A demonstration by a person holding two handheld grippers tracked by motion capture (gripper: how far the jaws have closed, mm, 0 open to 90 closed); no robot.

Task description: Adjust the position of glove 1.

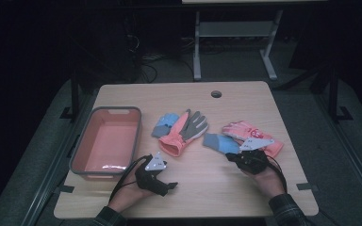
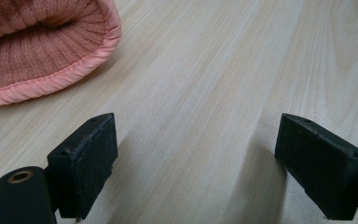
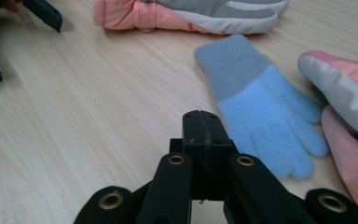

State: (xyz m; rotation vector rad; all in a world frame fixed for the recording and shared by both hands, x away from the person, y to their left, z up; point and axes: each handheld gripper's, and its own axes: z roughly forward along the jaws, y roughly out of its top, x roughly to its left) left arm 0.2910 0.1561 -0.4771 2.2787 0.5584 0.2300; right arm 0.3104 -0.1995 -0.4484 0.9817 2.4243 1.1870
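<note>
Just beyond the right gripper (image 3: 200,122), at about one o'clock from its tip in the right gripper view, lay the blue glove (image 3: 265,109), flat on the table (image 1: 193,183), grey cuff pointing away and fingers toward the camera. The jaws were pressed together with nothing between them, and the glove sat beside them, not inside. In the high view that gripper (image 1: 229,158) rested at the glove's (image 1: 221,142) six o'clock, near it or touching; which one could not be told.

To take the glove well, the jaws would probably need to spread first, then come down over the cuff or palm, pinching one thick fold without dragging the pink glove (image 3: 349,116) that touched it at three o'clock.

A second pink glove (image 1: 181,133), grey-palmed, lay at the table's centre with another blue glove (image 1: 165,125) against its nine o'clock side. The left gripper (image 1: 172,186) sat at that pink glove's six o'clock, jaws spread wide over bare wood; its own view showed the pink cuff (image 2: 42,51) at eleven o'clock, well clear of the pads (image 2: 86,163). Farther out at nine o'clock stood the bin (image 1: 106,141), likely where the gloves belonged.
</note>
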